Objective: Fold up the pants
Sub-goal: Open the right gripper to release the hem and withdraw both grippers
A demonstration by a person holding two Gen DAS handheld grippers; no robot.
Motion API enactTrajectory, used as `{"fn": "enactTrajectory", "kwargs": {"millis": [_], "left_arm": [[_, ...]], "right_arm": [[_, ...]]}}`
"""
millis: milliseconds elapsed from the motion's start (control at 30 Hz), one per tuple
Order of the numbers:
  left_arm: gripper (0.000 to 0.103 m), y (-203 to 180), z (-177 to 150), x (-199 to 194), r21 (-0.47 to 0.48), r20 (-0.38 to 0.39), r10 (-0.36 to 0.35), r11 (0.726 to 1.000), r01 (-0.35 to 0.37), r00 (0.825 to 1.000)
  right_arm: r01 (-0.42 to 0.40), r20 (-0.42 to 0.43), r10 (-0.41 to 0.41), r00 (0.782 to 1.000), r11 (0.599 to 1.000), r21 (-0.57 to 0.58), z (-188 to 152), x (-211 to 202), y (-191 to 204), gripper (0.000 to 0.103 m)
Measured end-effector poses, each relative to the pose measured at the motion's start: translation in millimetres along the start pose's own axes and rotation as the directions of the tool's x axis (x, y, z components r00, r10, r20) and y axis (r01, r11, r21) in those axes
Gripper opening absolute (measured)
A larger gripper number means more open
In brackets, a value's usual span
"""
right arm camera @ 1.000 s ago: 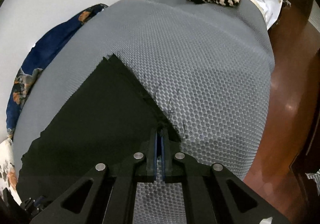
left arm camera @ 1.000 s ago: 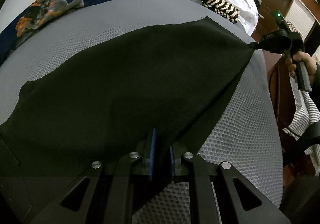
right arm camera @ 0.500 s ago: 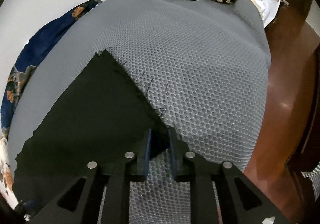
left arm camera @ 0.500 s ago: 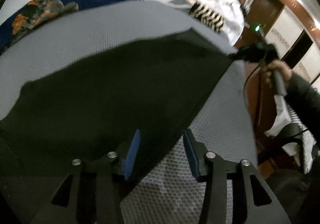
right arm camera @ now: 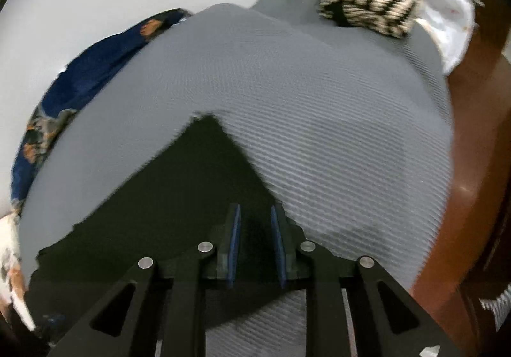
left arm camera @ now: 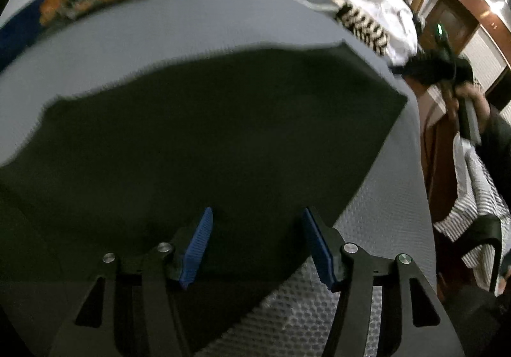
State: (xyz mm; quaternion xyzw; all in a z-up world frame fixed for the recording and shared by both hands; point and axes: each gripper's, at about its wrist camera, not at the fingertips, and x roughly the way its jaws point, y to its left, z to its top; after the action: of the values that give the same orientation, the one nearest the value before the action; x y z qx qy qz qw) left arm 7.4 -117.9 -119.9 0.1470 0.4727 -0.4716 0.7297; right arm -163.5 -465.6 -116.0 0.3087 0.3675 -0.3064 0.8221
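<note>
We list: left gripper (left arm camera: 257,243) and right gripper (right arm camera: 255,245), each with black linkage arms, silver round screws, and ribbed blue pads on black fingers (left arm camera: 196,246). Green indicator light (left arm camera: 440,28); dark sleeve (left arm camera: 495,146).

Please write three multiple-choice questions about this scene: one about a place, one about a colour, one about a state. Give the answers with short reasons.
1. Where do the pants lie?
A. on the grey mattress
B. on the wooden floor
C. on a chair

2. What colour are the pants?
A. white
B. black
C. red

3. How is the left tool?
A. open
B. shut on the pants
C. shut on the striped knit

Answers: 1 A, the cloth lies spread on the mesh surface; 2 B, it is dark all over; 3 A, its blue pads stand apart, having just opened.
</note>
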Motion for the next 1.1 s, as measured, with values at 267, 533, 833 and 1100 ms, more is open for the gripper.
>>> {"fn": "enactTrajectory", "kwargs": {"millis": [267, 533, 833, 1100], "left_arm": [[0.059, -6.6, -9.2, -4.9, 0.008, -0.042, -0.059, 0.998, 0.059, 0.997], [0.059, -3.5, -9.3, -9.7, -0.066, -0.023, -0.051, 0.997, 0.05, 0.998], [0.059, 4.3, 2.2, -23.2, -0.128, 0.01, -0.05, 0.99, 0.051, 0.999], [0.059, 21.5, 18.8, -31.4, -0.187, 0.049, -0.003, 0.982, 0.012, 0.999]], "right_arm": [[-0.088, -0.059, 0.083, 0.995, 0.992, -0.085, 50.2, 32.8, 35.1, 0.021], [-0.109, -0.121, 0.096, 0.988, 0.989, -0.101, 92.6, 67.0, 39.2, 0.023], [-0.165, -0.181, 0.143, 0.973, 0.979, -0.115, 98.6, 87.1, 30.3, 0.023], [-0.239, -0.217, 0.198, 0.956, 0.954, -0.182, 94.7, 85.2, 34.6, 0.026]]}}
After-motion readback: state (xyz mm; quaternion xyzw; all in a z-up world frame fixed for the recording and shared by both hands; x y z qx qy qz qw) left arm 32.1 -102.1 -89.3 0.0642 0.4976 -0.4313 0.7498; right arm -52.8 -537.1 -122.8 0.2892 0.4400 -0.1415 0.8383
